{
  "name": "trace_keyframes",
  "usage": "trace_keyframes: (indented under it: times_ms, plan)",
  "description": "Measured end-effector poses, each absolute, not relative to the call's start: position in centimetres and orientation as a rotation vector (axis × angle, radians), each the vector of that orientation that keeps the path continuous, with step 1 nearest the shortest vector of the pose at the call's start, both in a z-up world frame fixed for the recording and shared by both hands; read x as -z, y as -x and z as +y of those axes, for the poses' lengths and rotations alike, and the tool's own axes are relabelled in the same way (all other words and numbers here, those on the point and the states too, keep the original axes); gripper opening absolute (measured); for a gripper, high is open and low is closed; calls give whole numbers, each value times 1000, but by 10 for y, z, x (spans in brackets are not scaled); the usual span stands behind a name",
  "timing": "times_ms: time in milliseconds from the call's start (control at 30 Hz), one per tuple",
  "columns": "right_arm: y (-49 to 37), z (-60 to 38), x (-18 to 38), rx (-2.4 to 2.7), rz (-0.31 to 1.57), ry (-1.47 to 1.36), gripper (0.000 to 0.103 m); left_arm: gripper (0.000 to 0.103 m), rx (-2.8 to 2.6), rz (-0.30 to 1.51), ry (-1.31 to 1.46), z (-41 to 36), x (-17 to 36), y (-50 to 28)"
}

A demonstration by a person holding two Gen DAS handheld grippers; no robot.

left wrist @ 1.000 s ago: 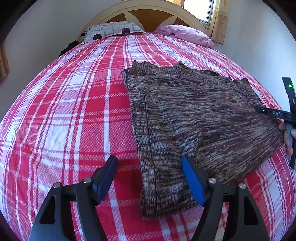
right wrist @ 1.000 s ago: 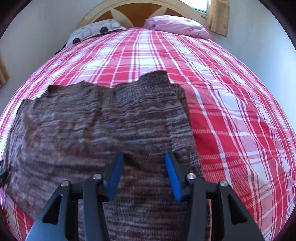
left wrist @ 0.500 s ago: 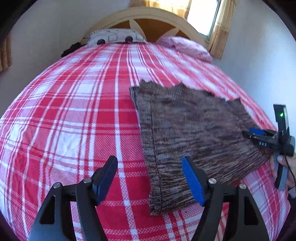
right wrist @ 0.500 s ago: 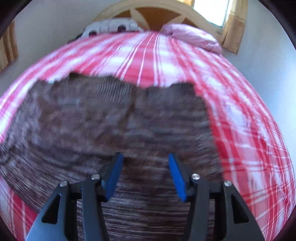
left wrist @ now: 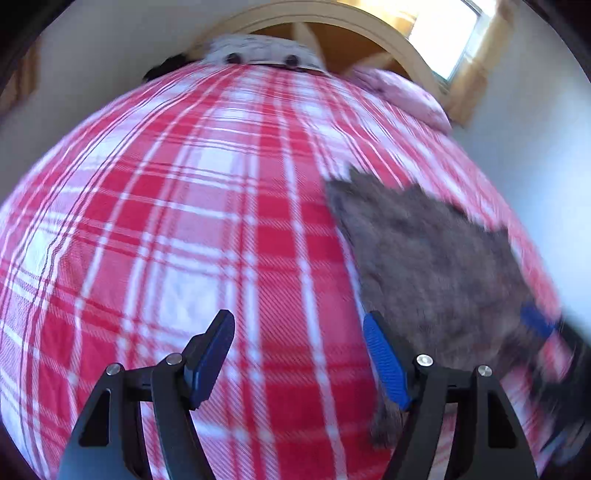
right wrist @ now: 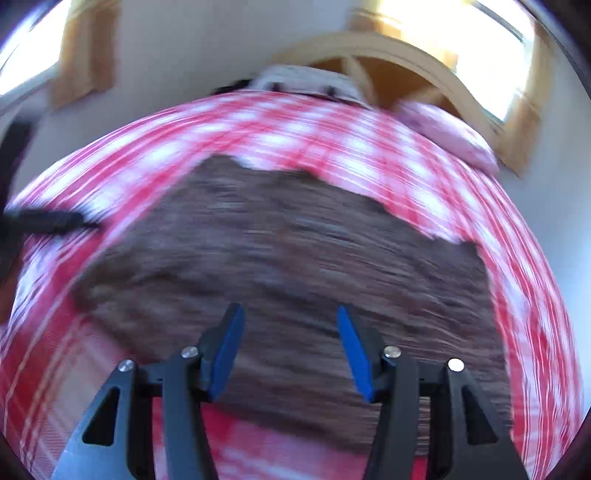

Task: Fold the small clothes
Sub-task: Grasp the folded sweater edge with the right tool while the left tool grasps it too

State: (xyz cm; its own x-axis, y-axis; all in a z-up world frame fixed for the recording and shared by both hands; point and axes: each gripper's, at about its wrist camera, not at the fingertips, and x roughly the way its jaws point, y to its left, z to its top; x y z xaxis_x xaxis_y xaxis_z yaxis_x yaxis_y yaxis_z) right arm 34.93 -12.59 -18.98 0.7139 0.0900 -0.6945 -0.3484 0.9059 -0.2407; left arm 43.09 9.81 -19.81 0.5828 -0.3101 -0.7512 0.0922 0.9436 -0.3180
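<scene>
- The brown-and-grey marled knit garment [right wrist: 295, 266] lies flat and folded on the bed, spread across the red-and-white plaid bedspread [left wrist: 184, 221]; in the left wrist view it sits toward the right side [left wrist: 436, 266], and both views are blurred.
- The right claw [right wrist: 290, 350] hangs above the garment's near part, its blue-padded black fingers [right wrist: 225, 350] apart with nothing between them; its jaws have just been opening, and the pads press on no cloth.
- The left claw [left wrist: 297, 362] stands wide over bare bedspread just beside the garment's left edge; its right pad [left wrist: 386, 362] overlaps that edge in the picture, but whether it touches the cloth I cannot tell. Nothing is held.
- In the left wrist view a smeared blue and black shape at the garment's far right is the right claw [left wrist: 539, 325].
- At the head of the bed lie a patterned white pillow [left wrist: 258, 55] and a pink pillow [left wrist: 402, 96], under an arched wooden headboard [right wrist: 391, 55].
- A curtained window [left wrist: 447, 33] glows at upper right.
</scene>
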Motion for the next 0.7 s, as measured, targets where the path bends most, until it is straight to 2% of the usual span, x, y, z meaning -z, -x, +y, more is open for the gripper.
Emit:
trace_keyframes:
  times_ms: [100, 333, 700]
  plan:
    - [-334, -88, 199, -313, 703, 449, 56, 73, 225, 922, 322, 117, 190, -456]
    - [-312, -41, 222, -367, 655, 599, 56, 73, 312, 920, 346, 108, 178, -483]
    - [-313, 18, 253, -239, 548, 854, 54, 73, 409, 968, 431, 126, 201, -485]
